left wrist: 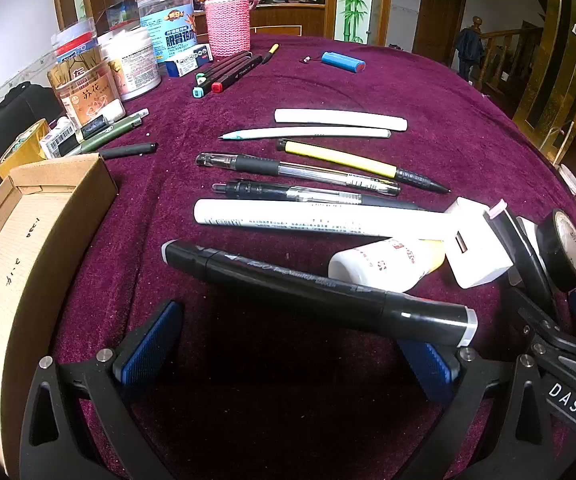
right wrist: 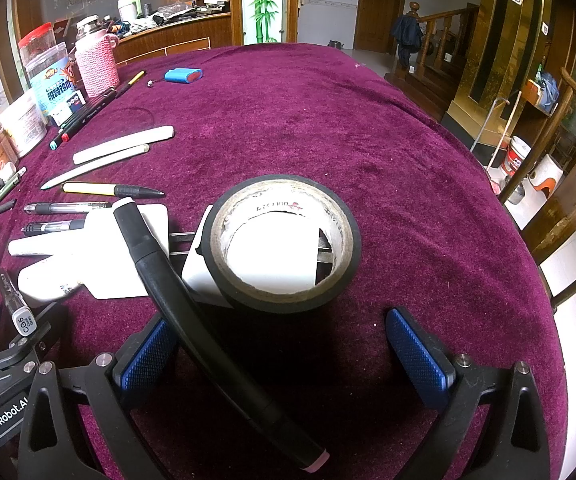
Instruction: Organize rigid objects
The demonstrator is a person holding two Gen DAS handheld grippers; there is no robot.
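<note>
On the purple cloth lies a row of pens: a white stick (left wrist: 340, 119), a white pen (left wrist: 308, 133), a yellow pencil (left wrist: 360, 164), a clear gel pen (left wrist: 296, 169), a black gel pen (left wrist: 300, 193) and a white tube (left wrist: 312, 219). A black marker (left wrist: 320, 288) lies across the front of my open left gripper (left wrist: 288, 344), resting on its right finger. Another black marker (right wrist: 203, 328) lies diagonally between the fingers of my open right gripper (right wrist: 283, 348). A black tape roll (right wrist: 283, 244) stands just ahead on a white charger (right wrist: 271, 256).
A cardboard box (left wrist: 27, 240) stands at the left. Jars (left wrist: 127, 60), a pink knitted flask (left wrist: 227, 20) and more markers (left wrist: 223, 72) crowd the far left. A blue battery pack (left wrist: 342, 62) lies at the back. A white bottle (left wrist: 384, 266) lies by the charger.
</note>
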